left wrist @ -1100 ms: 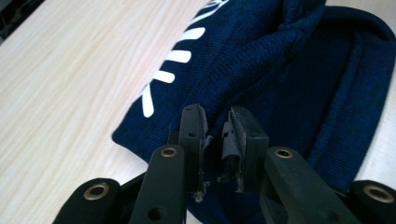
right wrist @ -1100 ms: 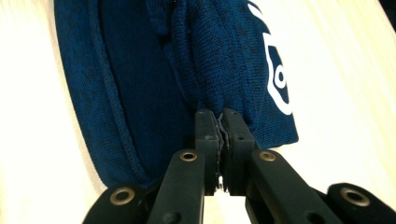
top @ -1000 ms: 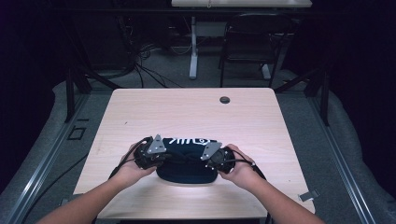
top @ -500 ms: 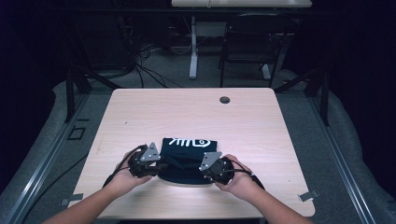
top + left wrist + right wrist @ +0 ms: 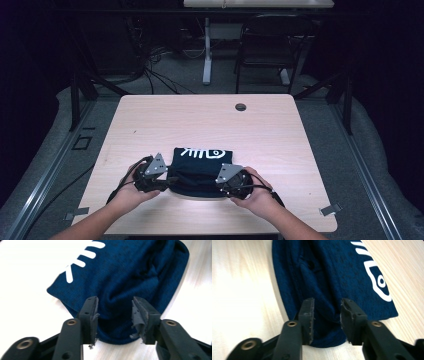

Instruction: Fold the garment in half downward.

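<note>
A folded dark blue knit garment [image 5: 200, 170] with a white fish-skeleton print lies flat near the table's front edge. My left gripper [image 5: 167, 182] sits at its near left corner and my right gripper [image 5: 221, 187] at its near right corner. In the left gripper view the left gripper [image 5: 114, 306] stands open over a raised fold of the garment [image 5: 125, 272], its pads off the cloth. The right gripper [image 5: 326, 306] likewise straddles a ridge of the garment [image 5: 332, 272]. Both pairs of jaws have just been opening, with cloth still between them.
The light wooden table [image 5: 200, 120] has a small black round cap [image 5: 240, 106] near its far edge. Beyond it stand a dark chair [image 5: 270, 50] and a white desk leg [image 5: 206, 50], with cables on the floor. Metal rails run along both sides.
Both grippers drew slightly toward the near edge with the garment's fold, set it down, and their jaws spread apart. More of the white print now shows.
</note>
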